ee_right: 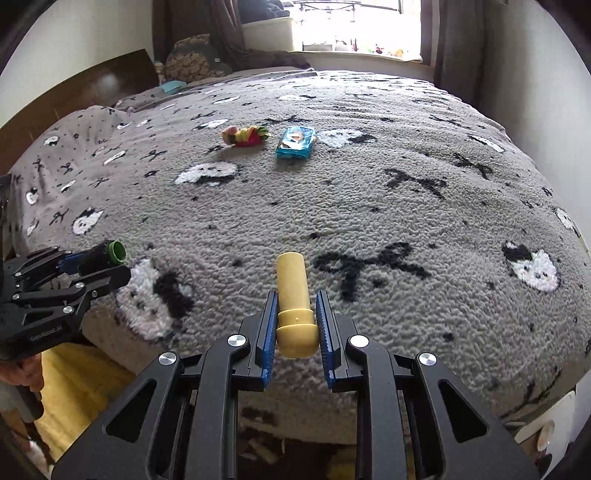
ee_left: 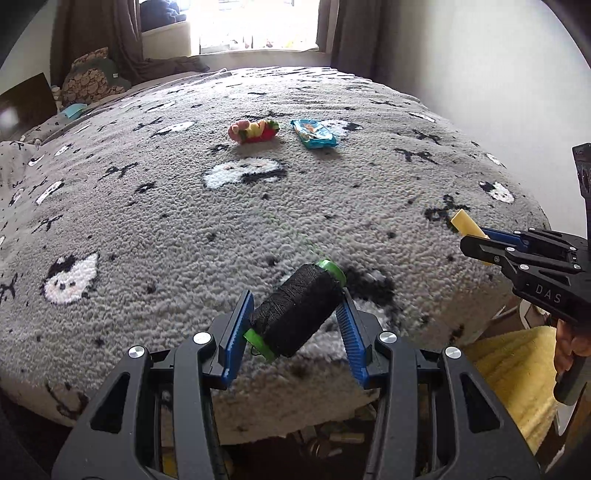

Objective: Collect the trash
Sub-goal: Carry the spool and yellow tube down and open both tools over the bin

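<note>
My left gripper (ee_left: 295, 304) is shut on a spool of black thread (ee_left: 295, 314) with green ends, held tilted over the near edge of the bed. It also shows in the right wrist view (ee_right: 107, 256) at the left. My right gripper (ee_right: 295, 304) is shut on a pale yellow plastic tube (ee_right: 293, 295), which points forward over the bed; the tube also shows in the left wrist view (ee_left: 467, 223). Far out on the blanket lie a crumpled red and yellow wrapper (ee_left: 253, 130) (ee_right: 245, 136) and a blue snack packet (ee_left: 314, 133) (ee_right: 296, 143).
The bed carries a grey fleece blanket (ee_left: 258, 206) with black and white cat and bow patterns. Pillows (ee_left: 92, 75) and a dark headboard (ee_right: 92, 88) are at the far left, a window (ee_left: 255, 22) with curtains is behind. A yellow towel (ee_left: 517, 369) and clutter lie below the bed's near edge.
</note>
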